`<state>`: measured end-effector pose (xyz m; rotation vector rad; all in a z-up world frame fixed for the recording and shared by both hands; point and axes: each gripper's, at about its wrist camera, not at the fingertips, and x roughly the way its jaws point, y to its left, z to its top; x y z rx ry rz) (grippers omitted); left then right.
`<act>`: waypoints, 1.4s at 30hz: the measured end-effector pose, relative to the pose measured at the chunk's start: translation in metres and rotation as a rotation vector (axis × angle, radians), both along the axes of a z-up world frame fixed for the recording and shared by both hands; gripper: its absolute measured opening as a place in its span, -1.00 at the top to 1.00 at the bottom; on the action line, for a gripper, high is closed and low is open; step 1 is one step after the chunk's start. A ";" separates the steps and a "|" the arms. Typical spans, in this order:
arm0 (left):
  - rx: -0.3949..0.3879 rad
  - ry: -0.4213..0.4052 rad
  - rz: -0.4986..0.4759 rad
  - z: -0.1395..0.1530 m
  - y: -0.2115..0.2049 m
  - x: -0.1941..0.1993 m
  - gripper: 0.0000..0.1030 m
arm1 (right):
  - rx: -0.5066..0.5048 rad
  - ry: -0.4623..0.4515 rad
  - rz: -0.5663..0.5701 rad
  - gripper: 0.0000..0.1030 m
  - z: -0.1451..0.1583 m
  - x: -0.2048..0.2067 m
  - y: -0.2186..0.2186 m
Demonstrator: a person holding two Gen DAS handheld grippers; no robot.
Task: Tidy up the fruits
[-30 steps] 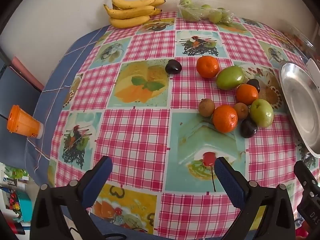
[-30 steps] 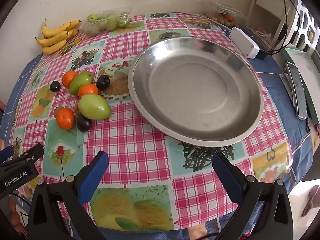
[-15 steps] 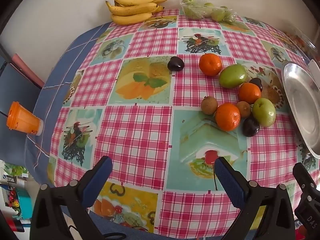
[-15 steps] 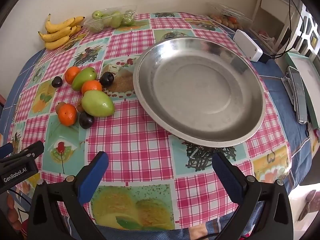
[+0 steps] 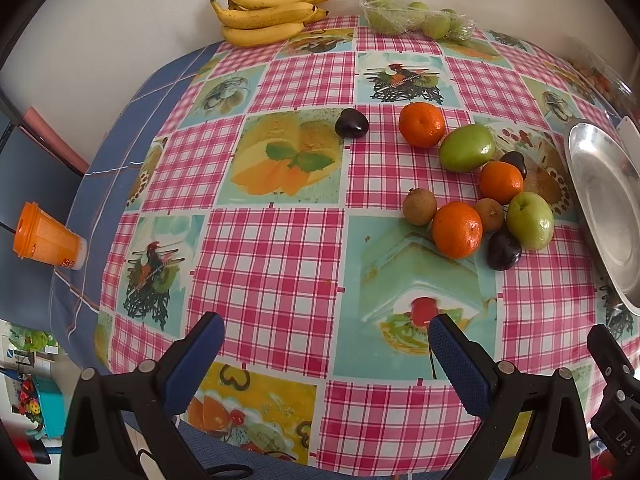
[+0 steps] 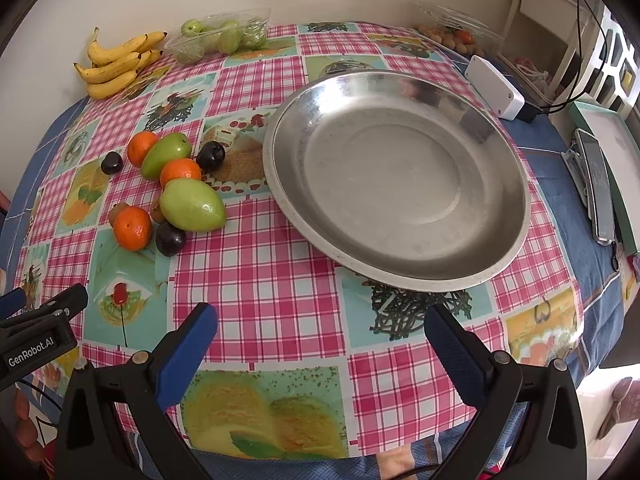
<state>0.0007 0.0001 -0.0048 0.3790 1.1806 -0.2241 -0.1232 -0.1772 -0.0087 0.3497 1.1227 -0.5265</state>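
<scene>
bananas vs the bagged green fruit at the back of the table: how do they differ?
The bananas are yellow, long and curved; the green fruit is round and small. The bananas lie bare on the tablecloth as one bunch; the green fruit sits loose inside a clear plastic pack. Both rest by the wall, apart from the metal plate, untouched.

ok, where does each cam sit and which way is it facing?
Left wrist: on the left gripper, low at the table's near edge, facing the loose fruit pile and the bananas; own open blue fingers show, right gripper at the right edge.
Right wrist: on the right gripper, aimed at the empty steel plate; own open fingers show, left gripper at the left edge.
Shared: fruit pile, bananas, plate, checked tablecloth.
</scene>
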 end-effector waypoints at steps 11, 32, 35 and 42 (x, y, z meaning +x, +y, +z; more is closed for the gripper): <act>-0.021 0.020 -0.004 -0.002 0.000 0.000 -1.00 | 0.003 0.005 -0.002 -1.00 -0.002 -0.001 -0.001; -0.113 0.023 -0.032 0.000 0.000 0.000 -1.00 | 0.008 0.010 -0.019 -1.00 -0.002 -0.002 -0.003; -0.117 0.020 -0.037 0.001 0.000 0.000 -1.00 | 0.008 0.010 -0.018 -1.00 -0.002 -0.002 -0.003; -0.146 0.019 -0.042 0.003 0.001 -0.001 -1.00 | 0.008 0.011 -0.018 -1.00 -0.003 -0.002 -0.002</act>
